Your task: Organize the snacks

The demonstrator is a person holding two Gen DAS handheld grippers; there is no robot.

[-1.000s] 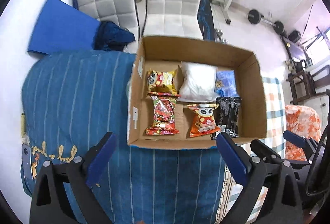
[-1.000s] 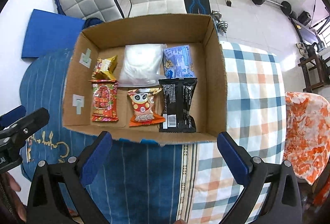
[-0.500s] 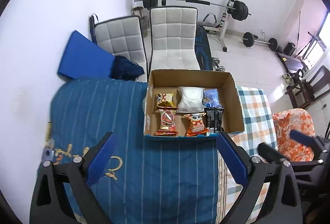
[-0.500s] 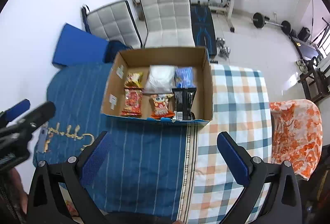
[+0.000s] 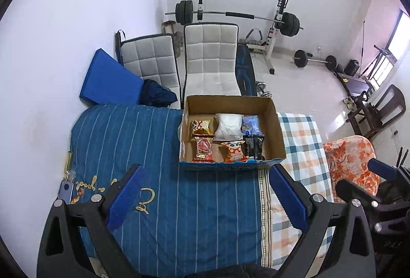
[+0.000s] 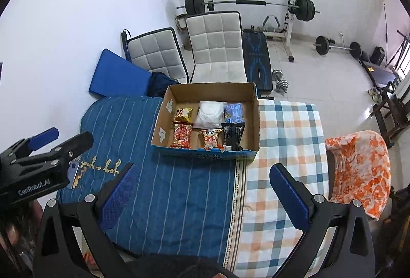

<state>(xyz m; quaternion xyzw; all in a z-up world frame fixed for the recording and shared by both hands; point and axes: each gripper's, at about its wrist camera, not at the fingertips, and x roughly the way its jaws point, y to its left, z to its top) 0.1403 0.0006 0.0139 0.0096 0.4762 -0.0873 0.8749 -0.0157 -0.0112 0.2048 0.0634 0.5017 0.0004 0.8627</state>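
A cardboard box (image 5: 278, 134) (image 6: 253, 119) sits on the cloth-covered table with several snack packets laid in two rows inside: a yellow one (image 5: 201, 126), a white one (image 5: 229, 123), a blue one (image 5: 249, 124), a red one (image 5: 203, 148) (image 6: 182, 135), an orange one (image 5: 233, 151) and a black one (image 5: 253, 146) (image 6: 232, 136). My left gripper (image 5: 205, 191) hangs open well back from the box, empty. My right gripper (image 6: 202, 189) is open and empty too, equally far back.
Blue striped cloth (image 5: 123, 139) covers the table's left, plaid cloth (image 6: 289, 129) its right. Two white padded chairs (image 5: 210, 60) stand behind the table; weight bench and barbells beyond. An orange floral chair cover (image 6: 358, 168) is at right. A phone (image 5: 65, 192) lies at the left edge.
Both grippers have drawn up and back from the box, which now looks much smaller; more of the room shows. The packets have not moved.
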